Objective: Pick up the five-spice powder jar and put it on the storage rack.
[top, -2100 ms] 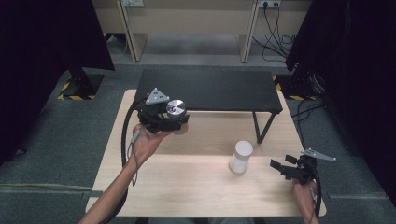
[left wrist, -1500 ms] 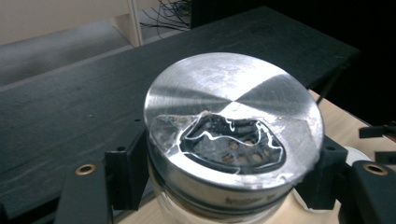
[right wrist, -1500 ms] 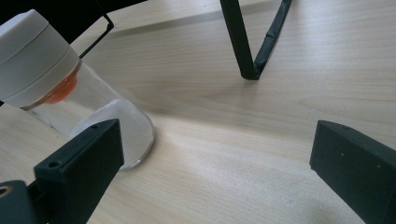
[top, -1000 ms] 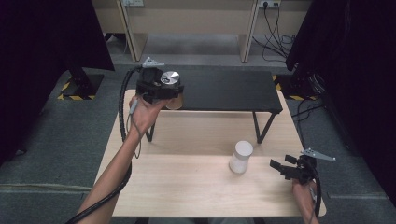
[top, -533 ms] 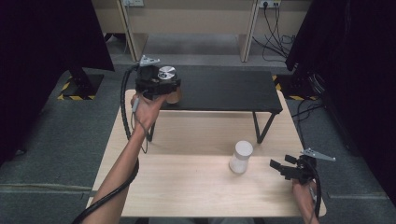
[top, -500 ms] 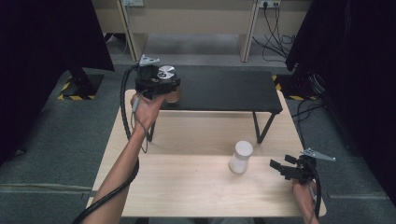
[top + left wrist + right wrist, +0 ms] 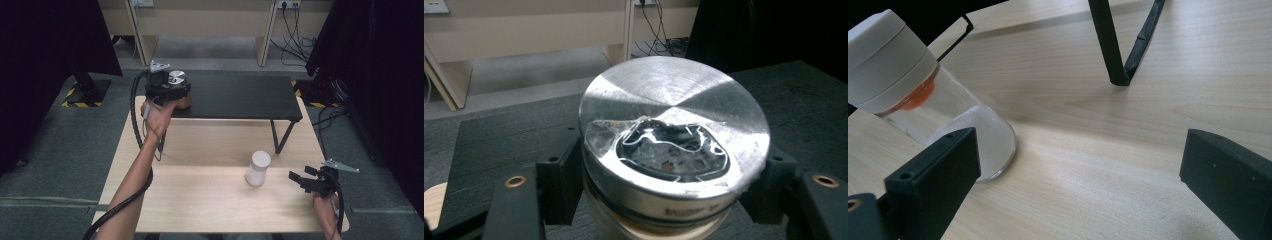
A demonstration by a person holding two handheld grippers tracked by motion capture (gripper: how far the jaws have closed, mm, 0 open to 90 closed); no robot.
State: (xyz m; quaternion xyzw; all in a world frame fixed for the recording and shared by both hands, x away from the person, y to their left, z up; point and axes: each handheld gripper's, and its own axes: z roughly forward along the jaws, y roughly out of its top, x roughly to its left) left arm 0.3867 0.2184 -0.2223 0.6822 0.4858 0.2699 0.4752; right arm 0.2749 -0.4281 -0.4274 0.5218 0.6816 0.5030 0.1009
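Note:
My left gripper (image 7: 176,91) is shut on a jar with a shiny metal lid (image 7: 176,78) at the left end of the black raised shelf (image 7: 240,97). The left gripper view has the lid (image 7: 674,130) between the two black jaws, over the shelf top (image 7: 499,135). A clear jar with a white cap (image 7: 258,168) stands on the wooden table (image 7: 200,195) at the middle right. My right gripper (image 7: 299,180) rests open near the table's right edge, its jaws apart from that jar (image 7: 923,95), which is off to the left in the right gripper view.
The shelf's black leg (image 7: 280,137) comes down onto the table behind the white-capped jar, and its foot (image 7: 1115,55) is ahead of my right gripper. Dark screens stand to both sides. A cable (image 7: 135,120) trails from the left gripper along the forearm.
The left gripper carried the metal-lidded jar from over the table back onto the shelf's left end, then sank a little. The right gripper and the white-capped jar kept still.

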